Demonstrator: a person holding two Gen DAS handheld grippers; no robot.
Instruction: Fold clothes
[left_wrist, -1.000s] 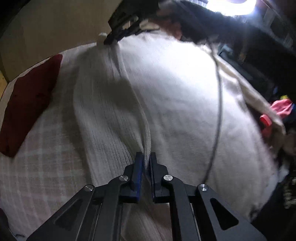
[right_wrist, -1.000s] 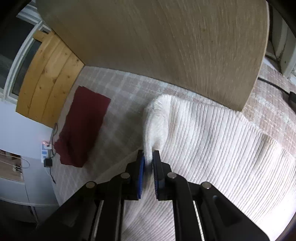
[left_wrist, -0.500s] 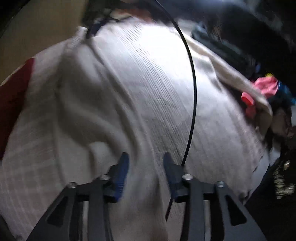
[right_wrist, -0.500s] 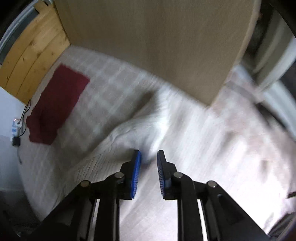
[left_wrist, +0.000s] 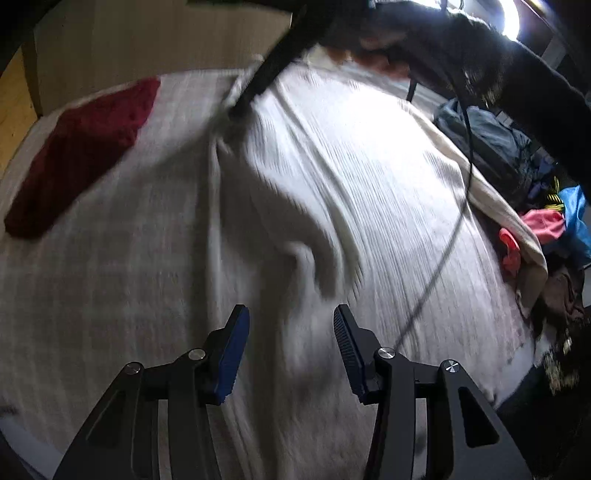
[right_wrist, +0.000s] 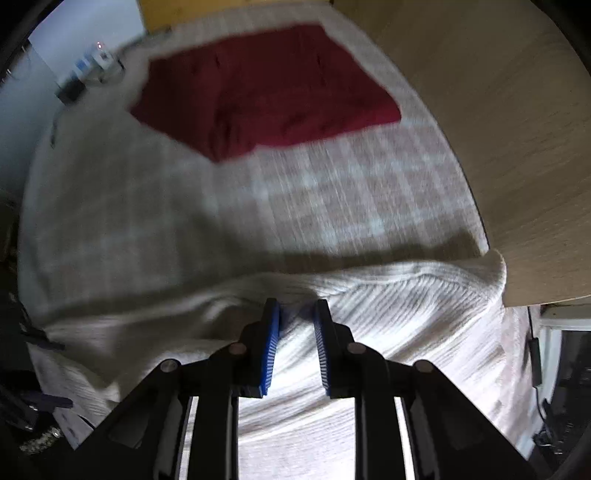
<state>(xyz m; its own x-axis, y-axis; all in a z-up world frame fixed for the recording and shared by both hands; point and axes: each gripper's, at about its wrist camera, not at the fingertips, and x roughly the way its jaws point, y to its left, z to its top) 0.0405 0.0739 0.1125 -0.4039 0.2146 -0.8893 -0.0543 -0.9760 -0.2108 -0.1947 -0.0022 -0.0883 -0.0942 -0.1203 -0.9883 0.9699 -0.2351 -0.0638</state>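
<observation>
Over white sweater (right_wrist: 388, 306), right gripper (right_wrist: 295, 317) pointing down (opening)

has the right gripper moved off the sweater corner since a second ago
Yes. The right gripper, jaws opening, has let go of the sweater corner by the wooden headboard and swung toward the red cloth.

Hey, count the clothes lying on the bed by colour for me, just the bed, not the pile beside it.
White: 1, the ribbed knit sweater spread across the checked bedcover.
Dark red: 1, the folded garment near the headboard.
Total: 2
</observation>
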